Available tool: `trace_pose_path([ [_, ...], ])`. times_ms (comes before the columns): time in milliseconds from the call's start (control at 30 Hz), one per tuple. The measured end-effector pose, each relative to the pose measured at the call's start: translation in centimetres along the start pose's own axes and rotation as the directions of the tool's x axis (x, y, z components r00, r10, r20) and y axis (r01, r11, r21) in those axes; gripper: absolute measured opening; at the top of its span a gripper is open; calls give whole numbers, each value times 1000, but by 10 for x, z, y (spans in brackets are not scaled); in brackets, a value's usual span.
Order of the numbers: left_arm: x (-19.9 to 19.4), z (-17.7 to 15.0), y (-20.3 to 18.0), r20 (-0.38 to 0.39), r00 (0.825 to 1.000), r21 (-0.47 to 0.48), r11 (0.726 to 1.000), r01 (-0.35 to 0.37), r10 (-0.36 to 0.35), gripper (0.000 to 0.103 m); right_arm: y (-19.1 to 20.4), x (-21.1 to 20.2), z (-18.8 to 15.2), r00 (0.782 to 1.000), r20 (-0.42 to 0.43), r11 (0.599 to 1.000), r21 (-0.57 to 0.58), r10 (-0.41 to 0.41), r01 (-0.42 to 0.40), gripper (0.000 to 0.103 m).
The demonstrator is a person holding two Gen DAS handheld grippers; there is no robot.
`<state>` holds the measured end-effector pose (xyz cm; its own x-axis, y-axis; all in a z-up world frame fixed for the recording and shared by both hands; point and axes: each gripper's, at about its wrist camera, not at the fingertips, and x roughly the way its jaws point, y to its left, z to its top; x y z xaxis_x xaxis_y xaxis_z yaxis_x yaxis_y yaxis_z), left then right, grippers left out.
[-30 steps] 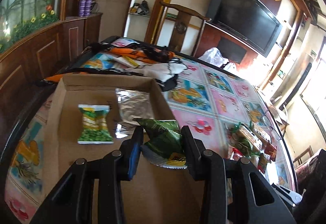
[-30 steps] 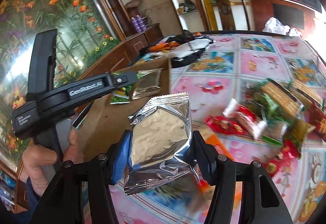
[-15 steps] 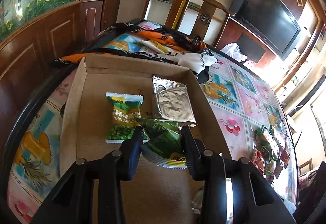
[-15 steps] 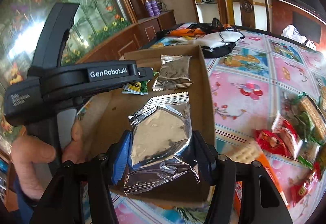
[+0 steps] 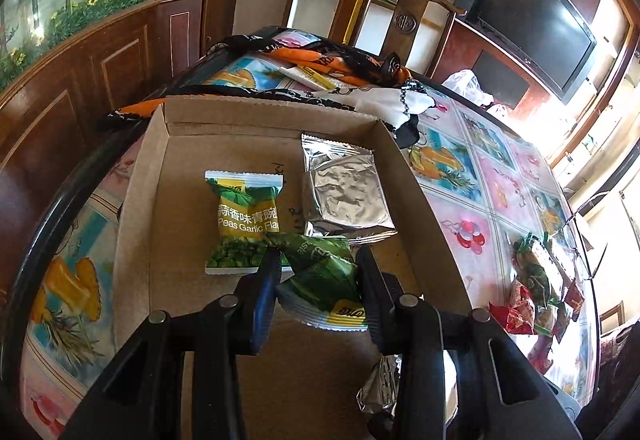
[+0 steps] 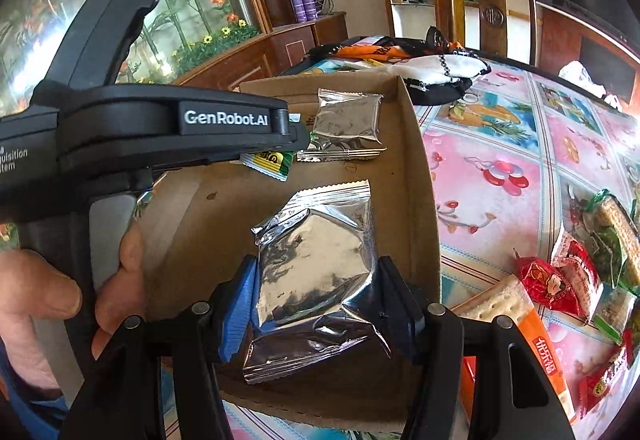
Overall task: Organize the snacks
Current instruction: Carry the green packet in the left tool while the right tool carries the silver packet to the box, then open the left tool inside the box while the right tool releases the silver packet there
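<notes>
A shallow cardboard box [image 5: 152, 224] lies on the table; it also shows in the right wrist view [image 6: 424, 176]. In it lie a green garlic peas packet [image 5: 244, 220] and a silver foil packet [image 5: 344, 192]. My left gripper [image 5: 316, 280] is shut on a green snack packet [image 5: 320, 276], held above the box floor near the peas packet. My right gripper [image 6: 316, 296] is shut on a second silver foil packet [image 6: 312, 280], held over the box's near right part. The left gripper's body [image 6: 160, 124] and a hand fill the left of the right wrist view.
A pile of loose snacks [image 6: 592, 264] lies on the flowered tablecloth [image 6: 500, 168] right of the box, with an orange cracker pack [image 6: 536, 348] nearest. Clothes and a bag [image 5: 340, 80] lie behind the box. Wooden cabinets [image 5: 80, 68] stand left of the table.
Both grippers have moved left over the box with their packets. The right gripper came from above the tablecloth to above the box floor. The left gripper has come lower, toward the peas packet.
</notes>
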<state>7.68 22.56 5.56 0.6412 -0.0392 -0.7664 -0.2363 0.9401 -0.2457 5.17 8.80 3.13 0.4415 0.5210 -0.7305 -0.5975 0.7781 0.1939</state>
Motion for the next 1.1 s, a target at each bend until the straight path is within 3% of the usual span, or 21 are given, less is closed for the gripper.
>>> trace_pose_path([
  [767,0,-1,-3,8,1000,10,1000,3,-3,37,6,2,-6,1000,-8,999,-42,-11,11,64],
  [1100,-4,0,-4,21,1000,12,1000,7,-7,48,8,-1,-6,1000,-15,999,-35,-7,6,65],
])
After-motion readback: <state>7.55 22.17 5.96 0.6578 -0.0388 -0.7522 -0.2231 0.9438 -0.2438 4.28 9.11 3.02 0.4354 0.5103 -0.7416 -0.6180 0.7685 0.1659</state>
